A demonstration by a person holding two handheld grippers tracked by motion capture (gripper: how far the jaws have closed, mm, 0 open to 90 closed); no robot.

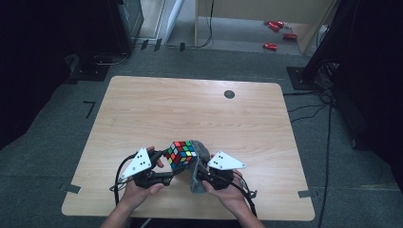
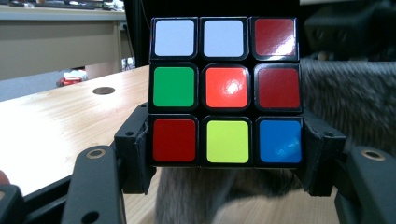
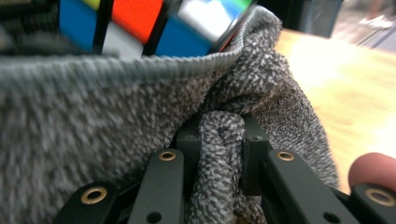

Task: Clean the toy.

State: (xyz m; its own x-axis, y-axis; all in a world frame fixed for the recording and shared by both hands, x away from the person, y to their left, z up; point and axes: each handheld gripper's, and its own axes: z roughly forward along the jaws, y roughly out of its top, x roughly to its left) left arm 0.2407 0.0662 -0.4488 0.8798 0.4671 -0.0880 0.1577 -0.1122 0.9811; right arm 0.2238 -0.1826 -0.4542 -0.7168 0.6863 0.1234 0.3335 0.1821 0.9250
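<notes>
A scrambled puzzle cube (image 1: 181, 153) is held above the near part of the wooden table (image 1: 142, 109). My left gripper (image 1: 167, 167) is shut on the cube (image 2: 225, 91), its jaws pressing the cube's lower left and right sides. A grey fuzzy cloth (image 1: 199, 161) lies against the cube's right side. My right gripper (image 1: 199, 174) is shut on a bunched fold of the cloth (image 3: 219, 154). In the right gripper view the cloth drapes over the cube (image 3: 140, 23), whose blue, orange and white stickers show above it.
A small dark round grommet (image 1: 229, 94) sits in the tabletop near its far edge. Red objects (image 1: 275, 33) lie on the floor beyond the table. Dark equipment and cables stand to the right.
</notes>
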